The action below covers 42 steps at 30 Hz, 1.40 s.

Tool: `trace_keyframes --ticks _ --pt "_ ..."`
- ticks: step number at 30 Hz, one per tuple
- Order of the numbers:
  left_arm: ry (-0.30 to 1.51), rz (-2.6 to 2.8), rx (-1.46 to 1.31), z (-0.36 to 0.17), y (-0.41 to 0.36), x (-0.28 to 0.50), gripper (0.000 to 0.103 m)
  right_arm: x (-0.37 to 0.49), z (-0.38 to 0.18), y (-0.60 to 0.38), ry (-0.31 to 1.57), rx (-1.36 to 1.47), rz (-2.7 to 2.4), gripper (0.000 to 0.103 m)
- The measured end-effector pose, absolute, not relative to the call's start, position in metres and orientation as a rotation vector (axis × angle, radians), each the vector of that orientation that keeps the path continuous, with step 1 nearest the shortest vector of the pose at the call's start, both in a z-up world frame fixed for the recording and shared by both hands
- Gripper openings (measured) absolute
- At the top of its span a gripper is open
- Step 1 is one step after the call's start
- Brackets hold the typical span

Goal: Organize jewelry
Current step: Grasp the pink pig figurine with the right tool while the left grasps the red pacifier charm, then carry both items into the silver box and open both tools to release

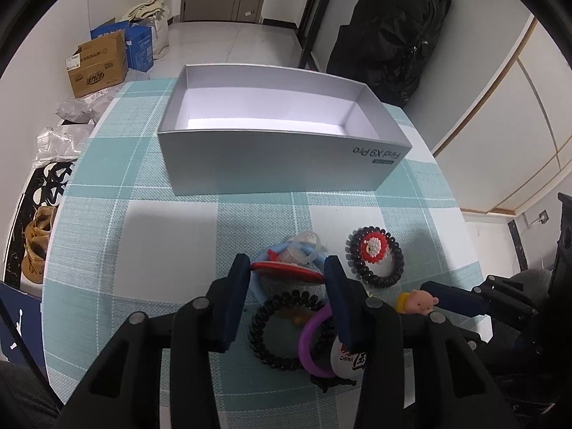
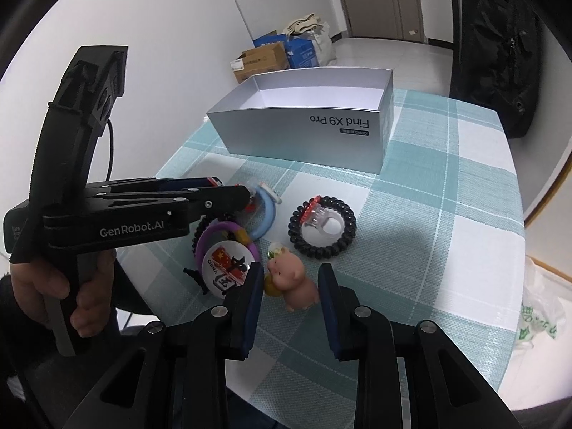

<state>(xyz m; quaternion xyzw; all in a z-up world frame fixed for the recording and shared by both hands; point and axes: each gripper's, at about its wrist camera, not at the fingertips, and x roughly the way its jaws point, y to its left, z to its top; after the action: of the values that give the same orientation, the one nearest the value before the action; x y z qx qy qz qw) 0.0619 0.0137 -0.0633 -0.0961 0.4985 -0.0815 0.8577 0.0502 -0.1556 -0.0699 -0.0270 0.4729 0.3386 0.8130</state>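
An open grey box (image 1: 279, 157) (image 2: 304, 136) stands at the far side of the checked table, with nothing in it. Near me lies a pile of trinkets: a light-blue ring (image 1: 257, 286) (image 2: 266, 214) with a red piece (image 1: 286, 270), a black coil hair tie (image 1: 282, 332), a purple ring (image 1: 311, 343) (image 2: 221, 230) and a CHINA badge (image 2: 225, 261). A second black coil tie (image 1: 379, 261) (image 2: 323, 228) holds a clear red-topped ring (image 2: 321, 218). My left gripper (image 1: 286, 268) is open around the blue ring and red piece. My right gripper (image 2: 289, 279) is open around a pink pig (image 2: 293, 279) (image 1: 420, 300).
The teal-and-white checked tablecloth (image 1: 143, 250) (image 2: 447, 196) covers the table. Cardboard and blue boxes (image 1: 103, 60) stand on the floor beyond. A black backpack (image 1: 393, 32) hangs at the back right. A plastic bag (image 2: 540, 314) lies off the table's right edge.
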Motion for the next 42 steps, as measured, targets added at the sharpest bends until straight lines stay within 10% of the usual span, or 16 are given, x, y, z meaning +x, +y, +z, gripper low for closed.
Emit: trace_keyframes --ticks 17,28,42 --pt "0.936 -0.162 -0.249 -0.041 0.024 0.049 0.037 0.055 -0.065 -0.162 1.002 0.023 0.749 0.015" --pt "0.863 -0.142 -0.320 -0.029 0.037 0.047 0.037 0.046 -0.070 -0.141 0.993 -0.088 0.770 0.040" --pt "0.812 -0.170 -0.338 -0.014 0.043 0.051 0.037 0.055 -0.061 -0.155 0.981 0.056 0.778 0.036"
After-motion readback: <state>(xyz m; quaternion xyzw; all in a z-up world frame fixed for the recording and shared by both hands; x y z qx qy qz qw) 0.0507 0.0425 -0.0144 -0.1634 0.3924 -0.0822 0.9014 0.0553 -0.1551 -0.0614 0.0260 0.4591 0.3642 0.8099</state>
